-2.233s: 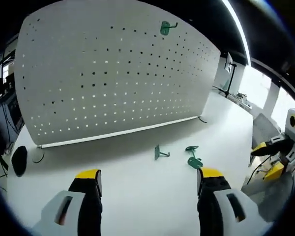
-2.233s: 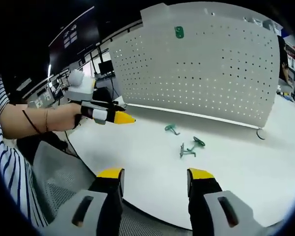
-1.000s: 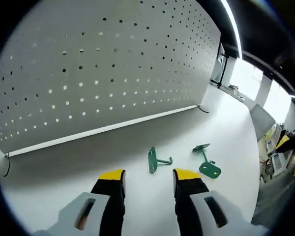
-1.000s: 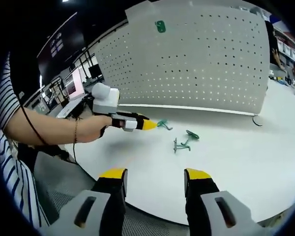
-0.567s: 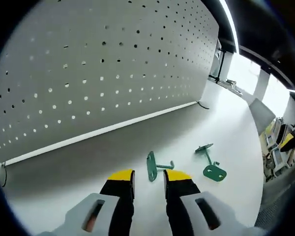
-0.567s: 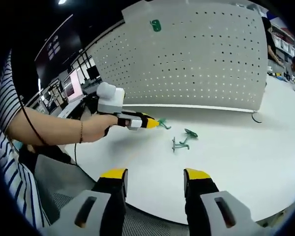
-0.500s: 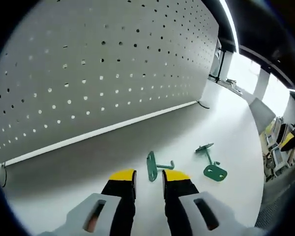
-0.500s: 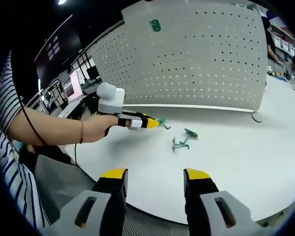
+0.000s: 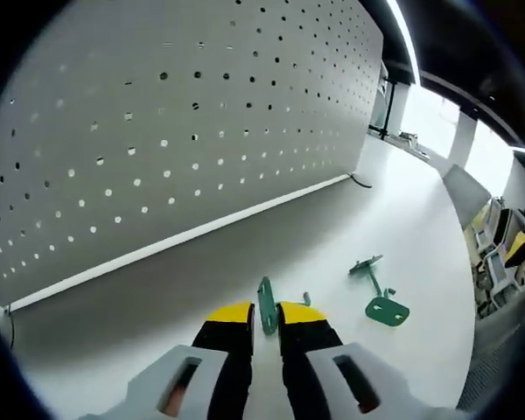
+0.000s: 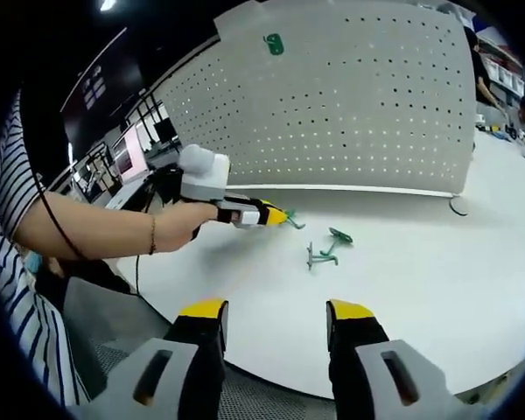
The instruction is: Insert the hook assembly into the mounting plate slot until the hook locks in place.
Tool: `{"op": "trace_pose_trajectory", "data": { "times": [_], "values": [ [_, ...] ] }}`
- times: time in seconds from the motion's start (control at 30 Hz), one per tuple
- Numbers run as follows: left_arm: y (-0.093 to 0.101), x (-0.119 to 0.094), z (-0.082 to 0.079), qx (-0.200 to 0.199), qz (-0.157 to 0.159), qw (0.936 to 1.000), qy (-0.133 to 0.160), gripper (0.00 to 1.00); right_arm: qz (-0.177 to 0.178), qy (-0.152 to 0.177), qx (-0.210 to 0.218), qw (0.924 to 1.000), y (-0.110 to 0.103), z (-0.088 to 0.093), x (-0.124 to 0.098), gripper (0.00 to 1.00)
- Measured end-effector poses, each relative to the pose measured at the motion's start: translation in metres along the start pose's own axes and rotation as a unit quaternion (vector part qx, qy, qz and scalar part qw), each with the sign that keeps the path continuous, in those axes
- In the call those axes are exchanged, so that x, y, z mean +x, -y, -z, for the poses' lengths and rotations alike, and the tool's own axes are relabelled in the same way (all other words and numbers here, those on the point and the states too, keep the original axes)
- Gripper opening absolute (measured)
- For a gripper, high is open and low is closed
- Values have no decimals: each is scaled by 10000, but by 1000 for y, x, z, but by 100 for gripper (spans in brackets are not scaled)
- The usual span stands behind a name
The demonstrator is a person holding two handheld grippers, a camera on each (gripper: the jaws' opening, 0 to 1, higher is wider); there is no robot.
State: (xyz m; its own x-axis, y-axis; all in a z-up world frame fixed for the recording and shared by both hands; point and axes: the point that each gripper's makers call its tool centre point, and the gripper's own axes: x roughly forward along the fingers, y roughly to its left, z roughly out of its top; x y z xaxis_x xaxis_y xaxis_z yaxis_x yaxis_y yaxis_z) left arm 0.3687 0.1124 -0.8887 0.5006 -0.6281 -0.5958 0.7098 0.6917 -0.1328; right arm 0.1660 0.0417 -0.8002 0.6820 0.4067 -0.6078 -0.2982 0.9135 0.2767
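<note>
Since the earlier frames the left gripper (image 9: 265, 317) has narrowed its jaws onto the nearest green hook (image 9: 266, 305), whose plate now stands upright between the yellow tips — pinched there, on the white table (image 9: 420, 236). In the right gripper view, that left gripper (image 10: 280, 215) reaches the same hook (image 10: 291, 220) from the person's hand (image 10: 177, 227). Two more hooks (image 9: 381, 292) lie just beside each other to the side. Beyond stands the perforated mounting plate (image 9: 157, 131), carrying one mounted hook (image 10: 273, 44) near its top. Right gripper (image 10: 276, 319) hangs spread at the table edge, holding nothing.
</note>
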Motion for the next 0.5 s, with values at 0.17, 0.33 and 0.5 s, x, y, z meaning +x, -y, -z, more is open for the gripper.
{"op": "trace_pose_trajectory", "data": {
  "times": [0.17,0.33,0.5],
  "values": [
    [2,3,2,155,29,9998,-124,6,22,23,16,10000,1,-1,-1,43],
    [-2,4,2,219,42,9996,-168,6,47,32,58,10000,3,-1,0,42],
    [-3,5,2,342,64,9992,-203,6,61,31,78,9999,4,-1,0,42]
  ]
}}
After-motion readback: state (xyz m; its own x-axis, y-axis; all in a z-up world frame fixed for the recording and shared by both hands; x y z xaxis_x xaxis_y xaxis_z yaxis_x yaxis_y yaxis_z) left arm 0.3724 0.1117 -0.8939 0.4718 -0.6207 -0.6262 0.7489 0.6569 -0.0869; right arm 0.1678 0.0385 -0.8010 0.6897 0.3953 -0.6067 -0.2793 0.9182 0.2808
